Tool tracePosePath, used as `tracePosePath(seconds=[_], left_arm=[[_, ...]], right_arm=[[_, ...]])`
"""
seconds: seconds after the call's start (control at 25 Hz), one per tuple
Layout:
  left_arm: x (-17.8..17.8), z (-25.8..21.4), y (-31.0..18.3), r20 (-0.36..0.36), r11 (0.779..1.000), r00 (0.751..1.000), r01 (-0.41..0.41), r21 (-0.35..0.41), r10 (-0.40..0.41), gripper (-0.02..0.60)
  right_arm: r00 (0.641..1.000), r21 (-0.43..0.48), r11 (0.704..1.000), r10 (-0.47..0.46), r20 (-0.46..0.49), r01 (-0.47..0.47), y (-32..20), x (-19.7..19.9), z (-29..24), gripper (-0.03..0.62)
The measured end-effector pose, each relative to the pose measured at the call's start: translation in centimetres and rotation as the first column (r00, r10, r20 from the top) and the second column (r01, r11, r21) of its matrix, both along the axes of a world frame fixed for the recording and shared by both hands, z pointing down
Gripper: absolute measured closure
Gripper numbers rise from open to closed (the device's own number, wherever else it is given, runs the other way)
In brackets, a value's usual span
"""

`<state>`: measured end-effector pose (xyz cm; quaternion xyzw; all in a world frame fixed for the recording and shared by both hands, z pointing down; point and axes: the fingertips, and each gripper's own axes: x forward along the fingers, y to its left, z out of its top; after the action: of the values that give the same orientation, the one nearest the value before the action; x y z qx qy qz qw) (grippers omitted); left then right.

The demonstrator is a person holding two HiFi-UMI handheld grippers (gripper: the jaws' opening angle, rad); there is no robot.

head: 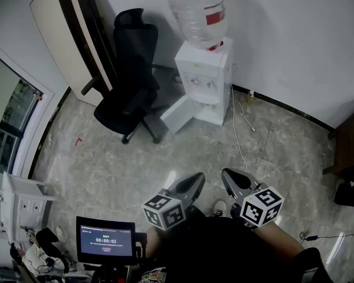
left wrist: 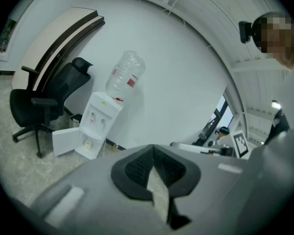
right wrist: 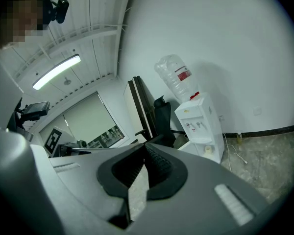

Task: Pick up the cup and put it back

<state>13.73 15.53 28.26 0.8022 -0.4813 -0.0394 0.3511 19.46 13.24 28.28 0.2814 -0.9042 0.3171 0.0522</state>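
Chair (head: 130,81) left of dispenser (head: 204,78), bottle (head: 194,10) atop, cup (right wrist: 207,149) perhaps inside

The head view looks steeply down from above the person. The left gripper (head: 194,180) and right gripper (head: 229,178) sit close at its bottom edge, with the floor (head: 106,164) beyond. Each gripper view rides just behind its own jaws, which fill the lower frame, and faces almost level across the room. All three views share the dispenser (head: 203,81), the chair (head: 127,81) and the white wall (head: 295,40), all well off.
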Motion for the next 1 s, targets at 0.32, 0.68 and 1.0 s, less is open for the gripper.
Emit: tracePosePath(seconds=[0.32, 0.68, 1.0], left_arm=[[-3.8, 1.2, -2.9, -0.018, 0.998, 0.998, 0.064, -0.011, -0.064, 0.577], [-11.1, 0.3, -13.1, -0.088, 0.996, 0.993, 0.083, 0.026, -0.08, 0.577], [-15.4, 3.3, -19.2, -0.111, 0.995, 0.989, 0.103, 0.006, -0.102, 0.577]], right_arm=[[0.999, -0.005, 0.999, -0.045, -0.008, 0.045, -3.2, -3.4, 1.1, 0.583], [0.996, 0.05, 0.998, -0.03, -0.084, 0.034, -13.3, -9.8, -0.3, 0.582], [0.994, 0.036, 0.999, -0.024, -0.104, 0.028, -20.0, -13.6, 2.3, 0.579]])
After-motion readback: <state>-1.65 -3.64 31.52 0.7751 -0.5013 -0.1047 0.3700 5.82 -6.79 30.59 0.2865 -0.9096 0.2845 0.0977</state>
